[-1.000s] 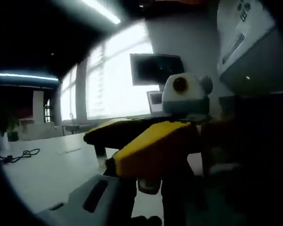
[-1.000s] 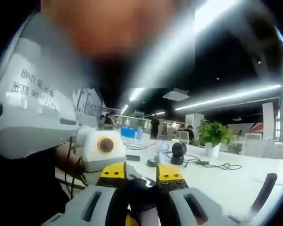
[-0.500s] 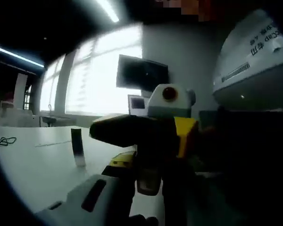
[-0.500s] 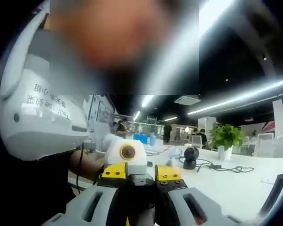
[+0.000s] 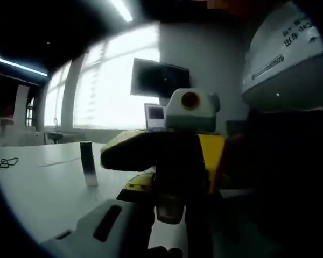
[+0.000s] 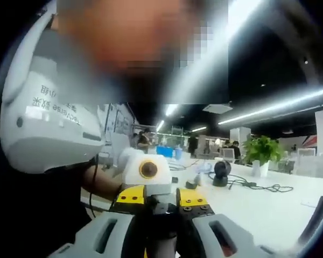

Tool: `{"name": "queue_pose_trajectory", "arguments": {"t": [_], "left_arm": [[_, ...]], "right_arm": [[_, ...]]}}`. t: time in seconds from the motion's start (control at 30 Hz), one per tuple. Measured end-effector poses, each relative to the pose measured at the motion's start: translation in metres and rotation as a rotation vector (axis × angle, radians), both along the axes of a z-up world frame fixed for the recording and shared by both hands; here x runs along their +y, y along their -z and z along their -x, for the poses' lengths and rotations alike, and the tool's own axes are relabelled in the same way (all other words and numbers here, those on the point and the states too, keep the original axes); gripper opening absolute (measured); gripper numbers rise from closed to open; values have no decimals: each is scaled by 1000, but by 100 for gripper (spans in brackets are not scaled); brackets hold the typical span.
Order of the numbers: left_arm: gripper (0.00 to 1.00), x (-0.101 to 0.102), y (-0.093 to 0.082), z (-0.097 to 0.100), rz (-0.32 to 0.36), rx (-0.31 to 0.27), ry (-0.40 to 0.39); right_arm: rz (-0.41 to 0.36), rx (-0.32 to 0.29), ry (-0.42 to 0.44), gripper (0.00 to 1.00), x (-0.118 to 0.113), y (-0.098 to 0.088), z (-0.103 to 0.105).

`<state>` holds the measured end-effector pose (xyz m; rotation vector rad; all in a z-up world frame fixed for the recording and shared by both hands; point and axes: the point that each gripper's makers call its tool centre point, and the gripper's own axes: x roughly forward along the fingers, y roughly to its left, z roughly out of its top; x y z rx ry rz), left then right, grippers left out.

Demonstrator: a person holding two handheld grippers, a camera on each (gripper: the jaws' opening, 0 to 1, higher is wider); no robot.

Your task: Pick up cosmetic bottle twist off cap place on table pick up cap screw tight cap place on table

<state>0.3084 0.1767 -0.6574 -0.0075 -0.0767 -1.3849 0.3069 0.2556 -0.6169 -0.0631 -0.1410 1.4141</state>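
Rolled over since a second ago, the yellow-and-black right gripper (image 6: 161, 205) is clamped on the dark cap (image 6: 160, 210), evidently to twist it; the grey left gripper (image 5: 160, 230) pinches the pale cosmetic bottle (image 5: 169, 207) as anchor, clear above the white table (image 5: 37, 188).

right tool (image 6: 164, 207) jaws closed on something small and dark, left tool (image 5: 169, 207) facing it, jaws closed too

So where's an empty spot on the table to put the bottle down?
In the left gripper view, the white tabletop lies bare left of the small dark upright object. In the right gripper view, bare table runs below the black cable. It's crowded around the black round device and the potted green plant.
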Motion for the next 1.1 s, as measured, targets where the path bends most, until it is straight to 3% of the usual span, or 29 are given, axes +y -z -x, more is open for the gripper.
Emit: {"name": "queue_pose_trajectory", "arguments": {"t": [0.13,0.3,0.57,0.63,0.8,0.83,0.9,1.1], "left_arm": [[10,-3,7,6,-31,-6,38],[10,-5,11,11,-46,8,79],[10,-6,17,12,-48,54,93],[11,-6,18,12,-56,62,93],[12,-5,12,11,-15,72,101],[13,-6,12,10,-6,80,100],[16,-8,13,12,-1,83,114],[11,-10,17,22,-22,93,155]], "right_arm": [[70,8,-56,14,-5,10,6],[99,43,-100,18,-12,13,7],[130,67,-111,13,-20,21,5],[122,100,-98,13,-19,22,2],[66,96,-93,12,-20,16,1],[24,75,-103,12,-19,9,3],[12,100,-117,12,-18,6,4],[49,122,-154,12,-14,13,9]]}}
